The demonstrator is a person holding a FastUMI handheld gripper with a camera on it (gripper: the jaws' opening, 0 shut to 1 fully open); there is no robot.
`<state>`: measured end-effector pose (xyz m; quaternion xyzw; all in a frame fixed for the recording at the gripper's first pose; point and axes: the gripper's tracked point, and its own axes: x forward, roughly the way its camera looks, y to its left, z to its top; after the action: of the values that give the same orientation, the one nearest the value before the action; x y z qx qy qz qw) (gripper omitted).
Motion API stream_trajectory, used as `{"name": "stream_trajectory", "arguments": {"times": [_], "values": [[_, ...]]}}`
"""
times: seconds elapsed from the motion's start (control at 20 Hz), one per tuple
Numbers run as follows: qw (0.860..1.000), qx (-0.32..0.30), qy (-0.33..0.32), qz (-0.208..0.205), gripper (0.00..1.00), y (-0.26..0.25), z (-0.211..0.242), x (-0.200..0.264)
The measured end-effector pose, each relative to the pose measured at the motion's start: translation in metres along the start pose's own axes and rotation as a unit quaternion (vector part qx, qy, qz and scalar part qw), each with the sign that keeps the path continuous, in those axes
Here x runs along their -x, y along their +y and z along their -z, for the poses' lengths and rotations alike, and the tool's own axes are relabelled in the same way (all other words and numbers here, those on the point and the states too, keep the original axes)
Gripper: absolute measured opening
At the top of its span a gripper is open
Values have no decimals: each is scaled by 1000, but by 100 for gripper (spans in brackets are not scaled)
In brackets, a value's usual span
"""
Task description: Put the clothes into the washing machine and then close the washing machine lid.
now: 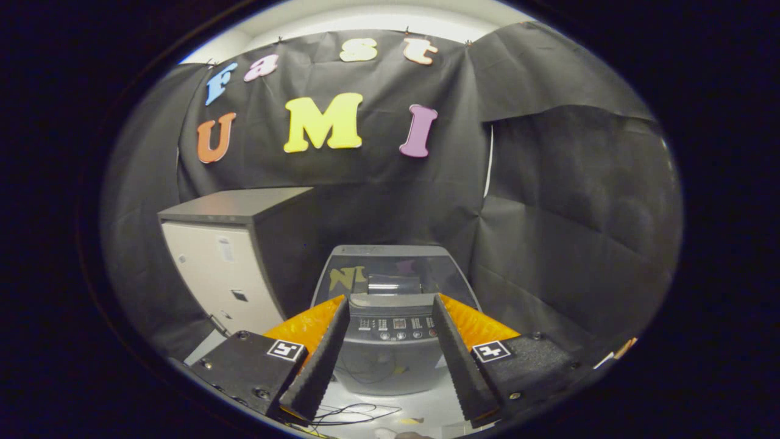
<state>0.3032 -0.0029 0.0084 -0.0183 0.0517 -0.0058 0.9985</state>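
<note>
Ahead of my gripper (390, 311), whose fingers stand apart holding nothing, the washing machine (390, 317) sits with its glass lid (390, 271) down, beside a grey cabinet (234, 256). No clothes visible; whether they're loaded I can't tell.

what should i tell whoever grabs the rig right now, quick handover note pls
Gripper: fingers open, nothing between them, aimed at the washing machine just ahead.
Washing machine: stands on the floor against the black booth wall, beside a grey cabinet. Its clear lid appears to be down; control panel faces the fingers.
Clothes: I can't place them from this view, and can't tell whether any are in the tub.
Done: not confirmable; the lid looks closed.
Left: check for clothes still outside; if so, lift the lid, load them, close it.
Loose cable lies on the floor below the fingers.
</note>
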Motion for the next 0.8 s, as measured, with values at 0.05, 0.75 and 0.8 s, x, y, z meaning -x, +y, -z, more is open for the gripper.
{"name": "stream_trajectory", "arguments": {"times": [0.05, 0.75, 0.8], "values": [[1000, 4, -5, 1, 86, 6, 2, 28], [999, -19, -37, -13, 100, 21, 8, 239], [999, -21, -37, -12, 100, 22, 7, 242]]}}
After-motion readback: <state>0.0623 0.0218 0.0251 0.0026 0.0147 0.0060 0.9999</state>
